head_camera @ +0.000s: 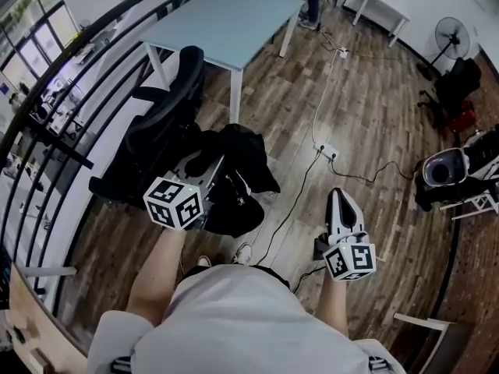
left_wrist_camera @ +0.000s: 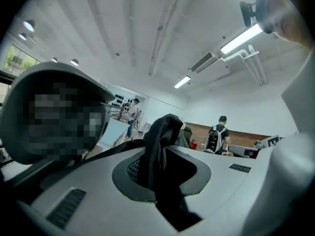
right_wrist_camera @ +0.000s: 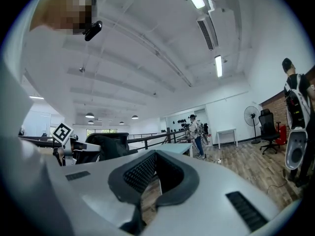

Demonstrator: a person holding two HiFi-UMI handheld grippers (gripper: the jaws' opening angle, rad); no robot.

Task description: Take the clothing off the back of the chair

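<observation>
A black office chair [head_camera: 160,127] stands at the left, by the railing. Just to its right hangs a black piece of clothing [head_camera: 248,162], bunched down toward the floor. My left gripper [head_camera: 212,174] is shut on it. In the left gripper view the dark cloth [left_wrist_camera: 160,146] is pinched between the pads of the left gripper [left_wrist_camera: 162,168], and the chair's headrest [left_wrist_camera: 54,82] rises at the left. I cannot tell whether the cloth still touches the chair. My right gripper [head_camera: 341,199] hovers over the wooden floor to the right, shut and empty. In its own view the right gripper [right_wrist_camera: 155,173] holds nothing.
A light blue table [head_camera: 226,22] stands behind the chair. A dark railing [head_camera: 93,61] curves along the left. A cable with a power strip [head_camera: 327,153] lies on the floor between the grippers. A fan [head_camera: 452,37] and a white machine [head_camera: 448,170] stand at the right.
</observation>
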